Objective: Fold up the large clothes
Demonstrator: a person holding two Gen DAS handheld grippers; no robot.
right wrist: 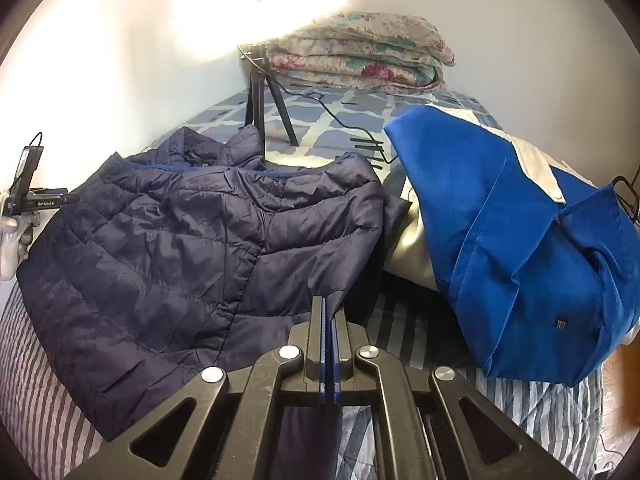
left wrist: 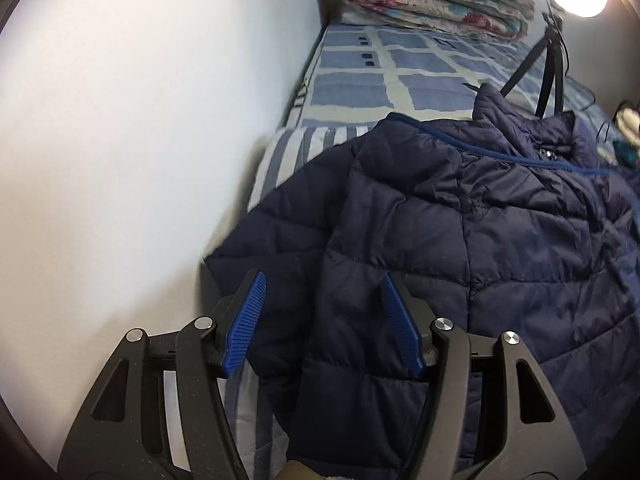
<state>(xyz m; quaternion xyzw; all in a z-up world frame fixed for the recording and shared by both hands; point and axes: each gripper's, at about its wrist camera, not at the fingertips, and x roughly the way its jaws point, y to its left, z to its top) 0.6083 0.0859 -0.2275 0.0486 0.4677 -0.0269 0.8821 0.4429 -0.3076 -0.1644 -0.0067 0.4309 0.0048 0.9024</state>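
A dark navy quilted puffer jacket (left wrist: pixel 460 232) lies spread on the bed; it also shows in the right wrist view (right wrist: pixel 192 240). My left gripper (left wrist: pixel 322 292) is open, its blue pads on either side of a folded sleeve of the jacket, near the wall side of the bed. My right gripper (right wrist: pixel 329 304) is shut with its fingers pressed together at the jacket's lower right edge; a strip of navy fabric hangs below the jaws. The left gripper's body (right wrist: pixel 28 196) shows at the far left of the right wrist view.
A bright blue and white garment (right wrist: pixel 516 240) lies heaped on the bed to the right of the jacket. A folded floral quilt (right wrist: pixel 360 52) sits at the head of the bed. A black tripod (right wrist: pixel 260 96) with a cable stands on the bed behind the jacket. A white wall (left wrist: pixel 120 140) runs along the left.
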